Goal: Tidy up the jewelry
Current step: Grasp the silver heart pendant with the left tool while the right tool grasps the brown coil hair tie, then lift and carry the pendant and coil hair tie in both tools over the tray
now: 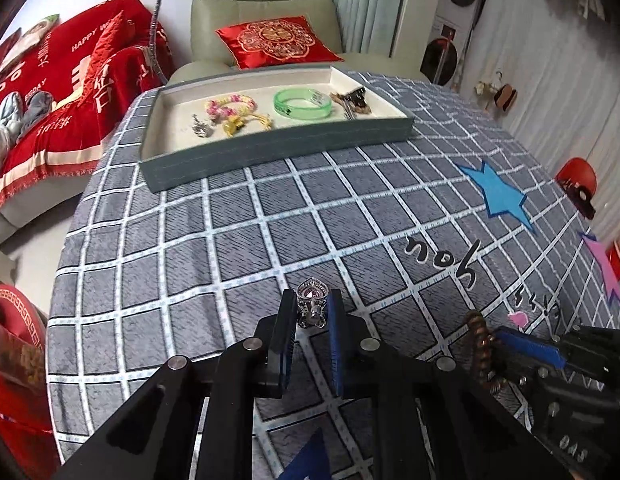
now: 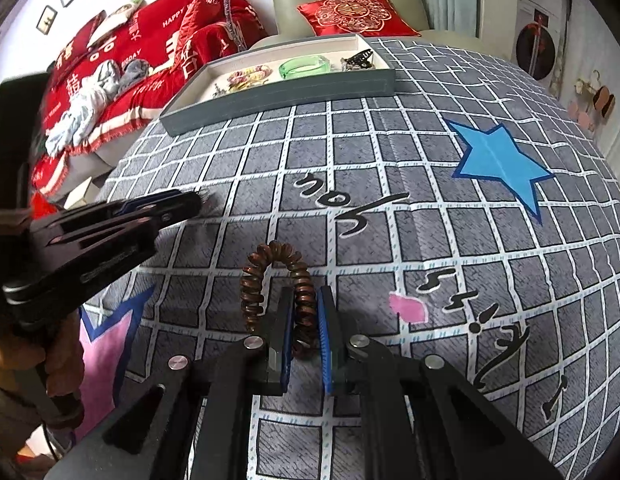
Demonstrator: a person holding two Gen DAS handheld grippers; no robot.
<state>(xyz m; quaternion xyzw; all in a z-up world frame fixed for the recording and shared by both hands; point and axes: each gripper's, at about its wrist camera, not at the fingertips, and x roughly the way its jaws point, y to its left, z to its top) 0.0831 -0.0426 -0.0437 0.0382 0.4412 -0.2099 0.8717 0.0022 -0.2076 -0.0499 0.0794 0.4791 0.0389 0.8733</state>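
Note:
A silver heart-shaped hair clip [image 1: 312, 306] stands between the pads of my left gripper [image 1: 312, 309], which is shut on it just above the checked cloth. My right gripper [image 2: 304, 320] is shut on a brown spiral hair tie [image 2: 275, 282]; the tie's loop sticks up past the fingertips. From the left wrist view the right gripper [image 1: 510, 346] and its tie [image 1: 481, 344] show at the lower right. The left gripper [image 2: 190, 202] appears at the left of the right wrist view. A grey tray [image 1: 278, 146] at the far side holds a pink bead bracelet [image 1: 230, 106], a green bangle [image 1: 303, 103], a yellow clip and dark clips.
The round table wears a grey checked cloth [image 1: 270, 232] with a blue star [image 1: 500, 196] and pink shapes. Behind it stand a green armchair with a red cushion [image 1: 276, 42] and a sofa under a red blanket [image 1: 70, 80]. A hand [image 2: 42, 360] grips the left tool.

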